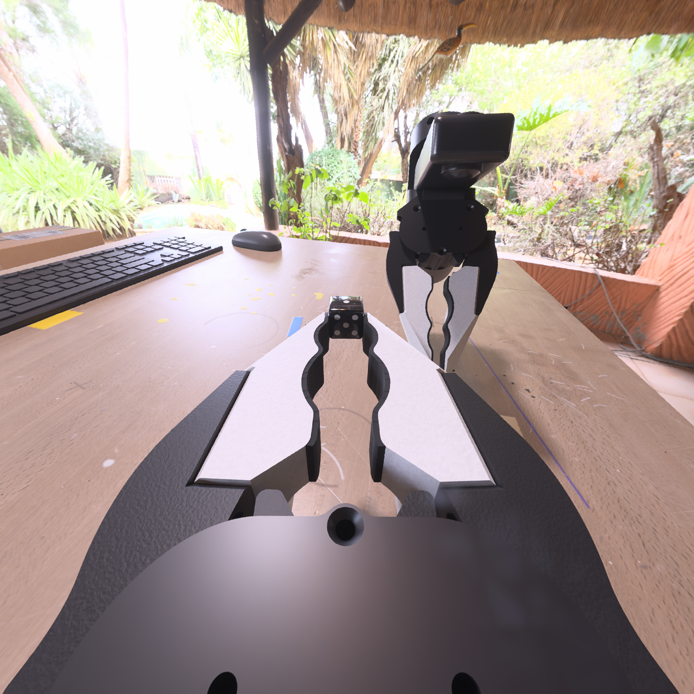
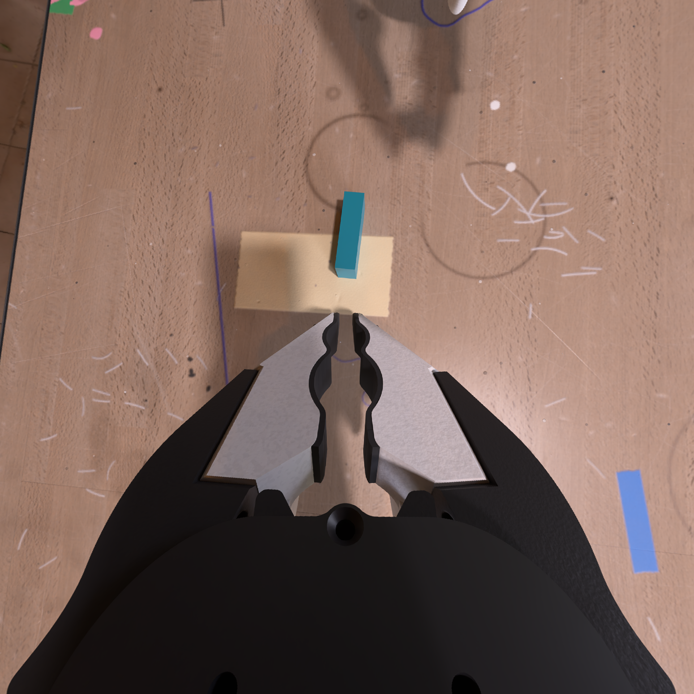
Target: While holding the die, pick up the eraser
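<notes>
My left gripper (image 1: 345, 317) is shut on a black die with white dots (image 1: 345, 326), held at the fingertips above the wooden table (image 1: 150, 375). My right gripper (image 2: 345, 315) points down at the table, its fingers nearly together with nothing between them. It also shows in the left wrist view (image 1: 440, 360), just right of the die. A teal block eraser (image 2: 350, 234) lies just beyond the right fingertips, partly over a tan rectangular patch (image 2: 285, 274). The eraser is hidden in the left wrist view.
A black keyboard (image 1: 94, 274), a dark mouse (image 1: 256, 240) and a cardboard box (image 1: 49, 240) sit at the far left. A blue tape strip (image 2: 636, 522) lies to the right gripper's right. The table edge (image 2: 22, 187) runs along the left.
</notes>
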